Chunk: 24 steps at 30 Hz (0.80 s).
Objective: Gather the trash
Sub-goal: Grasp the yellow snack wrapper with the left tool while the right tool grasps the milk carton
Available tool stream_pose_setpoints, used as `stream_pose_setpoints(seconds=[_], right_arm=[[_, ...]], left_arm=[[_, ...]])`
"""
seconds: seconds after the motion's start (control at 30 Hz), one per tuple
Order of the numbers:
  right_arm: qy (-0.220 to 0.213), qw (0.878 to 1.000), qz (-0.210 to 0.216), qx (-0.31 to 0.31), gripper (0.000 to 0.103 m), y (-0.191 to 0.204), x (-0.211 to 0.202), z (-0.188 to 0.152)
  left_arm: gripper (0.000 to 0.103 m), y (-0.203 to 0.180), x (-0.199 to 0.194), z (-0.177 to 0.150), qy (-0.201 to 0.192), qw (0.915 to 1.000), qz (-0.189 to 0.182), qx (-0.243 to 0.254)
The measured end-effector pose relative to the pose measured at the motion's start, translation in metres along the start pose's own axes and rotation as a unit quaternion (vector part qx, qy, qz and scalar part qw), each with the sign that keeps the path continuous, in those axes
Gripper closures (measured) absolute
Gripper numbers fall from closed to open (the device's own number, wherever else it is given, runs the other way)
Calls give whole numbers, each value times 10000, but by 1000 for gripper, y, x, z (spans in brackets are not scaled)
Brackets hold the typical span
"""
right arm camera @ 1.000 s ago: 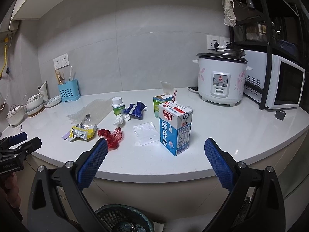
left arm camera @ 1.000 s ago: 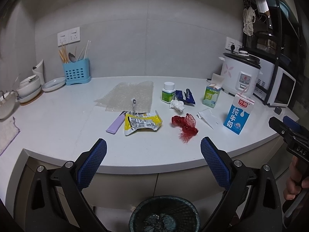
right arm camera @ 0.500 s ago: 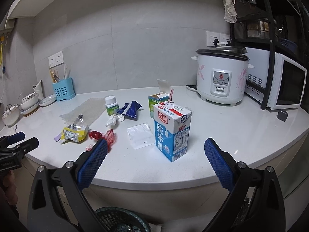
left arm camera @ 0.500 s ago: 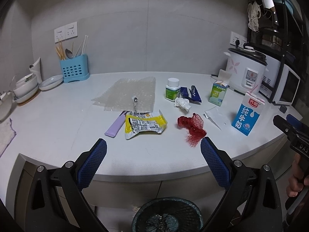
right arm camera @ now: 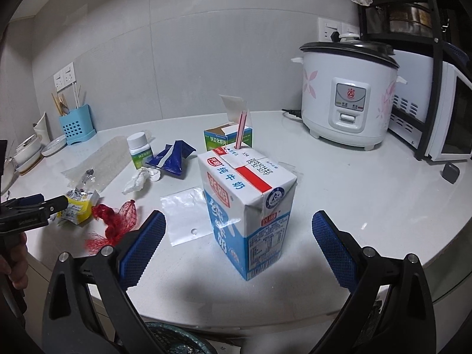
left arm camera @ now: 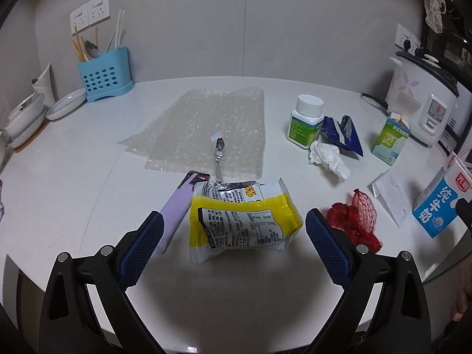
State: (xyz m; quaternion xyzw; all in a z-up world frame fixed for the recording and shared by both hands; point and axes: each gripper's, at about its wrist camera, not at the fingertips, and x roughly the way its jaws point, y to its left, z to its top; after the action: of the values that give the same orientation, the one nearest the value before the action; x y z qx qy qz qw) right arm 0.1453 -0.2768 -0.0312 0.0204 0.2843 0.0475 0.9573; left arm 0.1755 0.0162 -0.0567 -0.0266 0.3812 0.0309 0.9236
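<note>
My left hand-held gripper (left arm camera: 233, 246) spread wide, empty — yellow wrapper (left arm camera: 243, 216) flat on bench (left arm camera: 73, 177) between pads. Light, crinkly, slippery; pinch puffed middle. Right hand-held gripper (right arm camera: 237, 243) likewise released, flanking milk carton (right arm camera: 249, 206) — upright, stiff-sided, maybe part-full; squeeze gently.

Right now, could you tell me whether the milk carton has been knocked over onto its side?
No, the milk carton stands upright on the counter with its straw pointing up.
</note>
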Motion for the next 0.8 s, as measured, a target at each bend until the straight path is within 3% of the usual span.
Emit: stream_pose_setpoints(seconds=[0.23,0.53,0.63,0.8], right_arm=[[132,9999,31,25,10,-5,26,0],[276,9995,147,87,33,-4,43,-2],[323,9993,159,55,46,-3,45,-3],[334,9992,216,78,55,-5,44,-2]], left_arm=[[10,-3,36,10,325,9995,-42,48],[19,-10,56,13,595,9981,-52,115],[29,-12,58,13,653,9978,-126,77],[51,-18,55,14,686,9974,-190,90]])
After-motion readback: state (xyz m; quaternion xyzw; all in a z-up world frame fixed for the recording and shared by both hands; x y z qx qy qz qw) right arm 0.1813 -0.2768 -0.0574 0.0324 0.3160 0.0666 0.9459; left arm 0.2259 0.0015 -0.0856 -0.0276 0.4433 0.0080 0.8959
